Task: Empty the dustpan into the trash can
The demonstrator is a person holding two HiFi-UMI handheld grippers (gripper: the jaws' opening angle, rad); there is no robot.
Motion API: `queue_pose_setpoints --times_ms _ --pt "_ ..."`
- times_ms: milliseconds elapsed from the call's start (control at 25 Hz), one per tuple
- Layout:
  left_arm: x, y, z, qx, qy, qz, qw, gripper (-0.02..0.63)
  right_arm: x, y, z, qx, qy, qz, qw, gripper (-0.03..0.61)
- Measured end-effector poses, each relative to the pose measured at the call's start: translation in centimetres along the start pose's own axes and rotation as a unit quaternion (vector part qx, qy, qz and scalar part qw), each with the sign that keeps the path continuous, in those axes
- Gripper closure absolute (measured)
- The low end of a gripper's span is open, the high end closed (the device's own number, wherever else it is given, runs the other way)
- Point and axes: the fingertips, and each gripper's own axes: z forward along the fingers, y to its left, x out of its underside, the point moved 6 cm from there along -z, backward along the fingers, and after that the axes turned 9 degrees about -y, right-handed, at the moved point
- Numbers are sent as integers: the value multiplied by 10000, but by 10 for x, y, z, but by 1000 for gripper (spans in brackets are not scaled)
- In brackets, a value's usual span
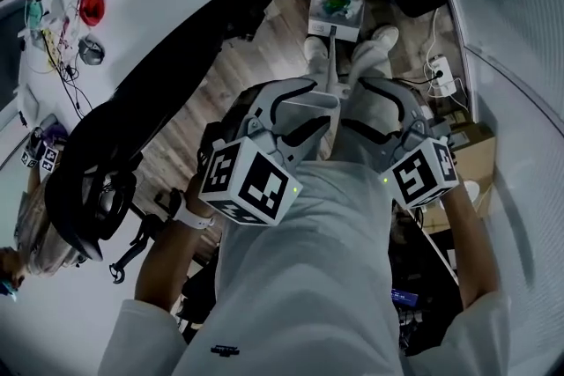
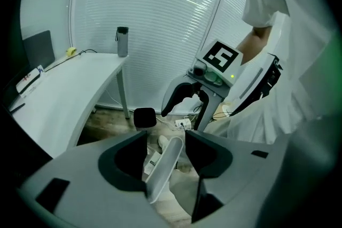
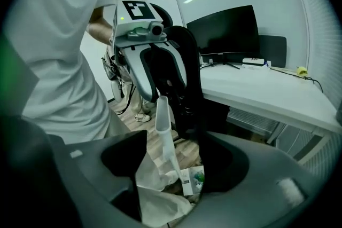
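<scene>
Two tongs, both released: your left tongs [image 2: 165, 136] and right tongs [image 3: 175, 136] each have their jaws apart on either side of the white handle [image 2: 164, 165] of the dustpan [image 1: 336, 11]. Neither set of pads presses on it. The pan sits on the wood floor [image 1: 264, 40] just past your shoes [image 1: 316, 48], with the handle rising toward you.

Quick view comparison:

- **Head view:** it's the only one that gives you the whole layout. Both marker cubes [image 1: 249, 180] sit side by side with the handle between the tongs.
- **Left gripper view:** you get just a sliver of the pan beside the handle. It does show a grey bottle [image 2: 122, 41] on the curved white table [image 2: 80, 83], white blinds [image 2: 155, 18] behind it, and a small black object [image 2: 144, 117] down on the floor.
- **Right gripper view:** this is where you can look into the pan, and there's something green inside. It also picks up a dark monitor [image 3: 223, 32] on the table and a black office chair [image 3: 179, 77].

The head view also has a white power strip [image 1: 441, 70] and a cardboard box [image 1: 471, 156] off to the right, plus a red thing [image 1: 91, 6] on the table.

Writing: the cubes only carry black-and-white square patterns. The strip label on the pan is too small to read.
</scene>
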Motion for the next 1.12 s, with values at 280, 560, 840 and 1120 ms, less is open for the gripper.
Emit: queue_pose_setpoints --times_ms 280,560,840,1120 --pt "20 -4 18 289 495 432 9974 374 27 1 20 -232 48 -214 9995 276" --pt "29 -2 34 449 414 552 9966 380 54 1 43 -321 218 -442 9983 275" --pt "28 2 42 556 545 937 9925 408 74 -1 68 -393 352 -559 9970 276" --pt "32 0 49 553 899 1579 9818 457 93 -6 88 -533 528 -641 9951 276"
